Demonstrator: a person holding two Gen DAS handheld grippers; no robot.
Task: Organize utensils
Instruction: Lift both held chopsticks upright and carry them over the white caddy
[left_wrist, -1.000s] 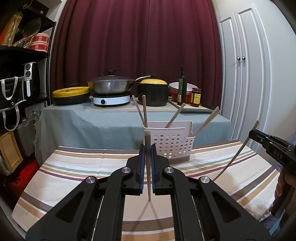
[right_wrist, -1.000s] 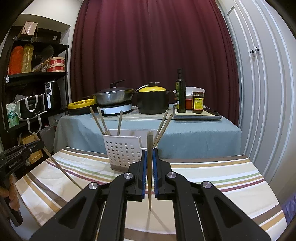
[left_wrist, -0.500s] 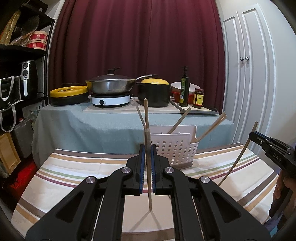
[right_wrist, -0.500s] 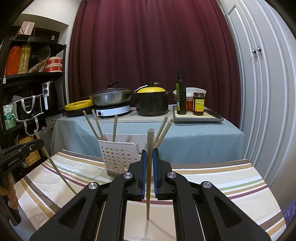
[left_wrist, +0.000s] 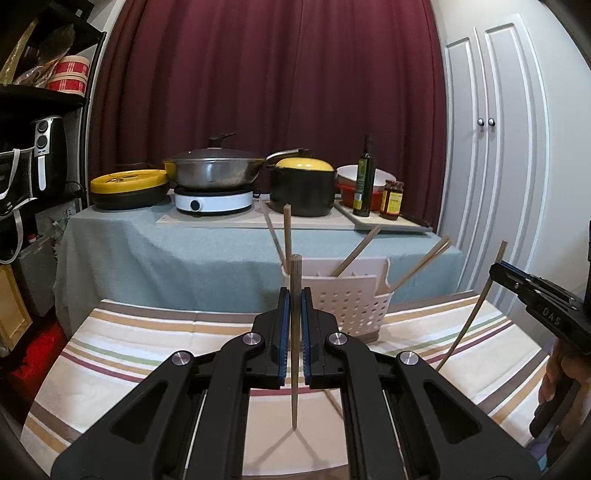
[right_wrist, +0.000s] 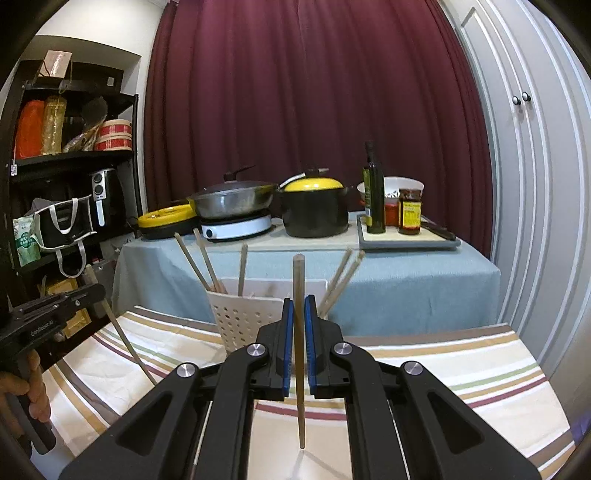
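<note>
We hold a claw in each hand above the striped counter (left_wrist: 147, 354). Our left claw (left_wrist: 294, 332) is pinched on a wooden chopstick (left_wrist: 294, 343), which stands nearly upright between the blue pads (left_wrist: 283, 332), its thin tip hanging just above the cloth. Our right claw (right_wrist: 299, 343) is likewise clamped on a second chopstick (right_wrist: 300, 354), also close to vertical, tip down and off the cloth.

Ahead of both stands the white perforated basket (left_wrist: 351, 306), resting on the far part of the striped counter. Several more chopsticks (right_wrist: 195, 262) lean inside it, fanned out to both sides.

In the left view, our right claw shows at the right edge with its stick slanting down. In the right view, our left hand (right_wrist: 26, 387) grips the other handle at the left edge.

Behind, a second counter draped in blue-grey cloth (right_wrist: 406, 280) carries pots.
</note>
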